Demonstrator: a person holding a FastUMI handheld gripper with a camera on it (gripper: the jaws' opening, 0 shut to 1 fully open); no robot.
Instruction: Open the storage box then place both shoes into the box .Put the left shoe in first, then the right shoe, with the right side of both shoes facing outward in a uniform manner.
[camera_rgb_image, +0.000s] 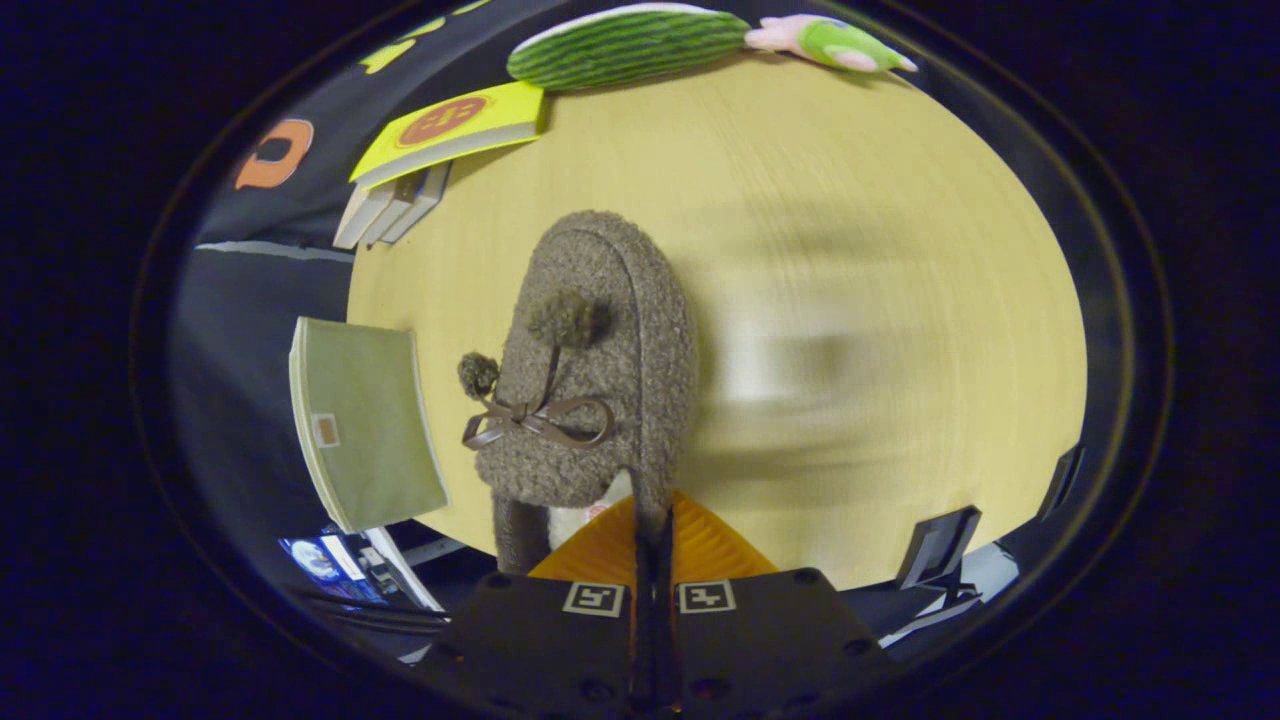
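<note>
One fuzzy grey-brown slipper (590, 370) with a brown bow and pompoms, held above the round pale wooden table (850, 250).
Gripper (652, 525) fingers pinch its heel rim, jaws narrow; toe points away.

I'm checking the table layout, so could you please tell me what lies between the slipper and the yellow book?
Only bare tabletop, between slipper and yellow book, in the gripper view.
</note>
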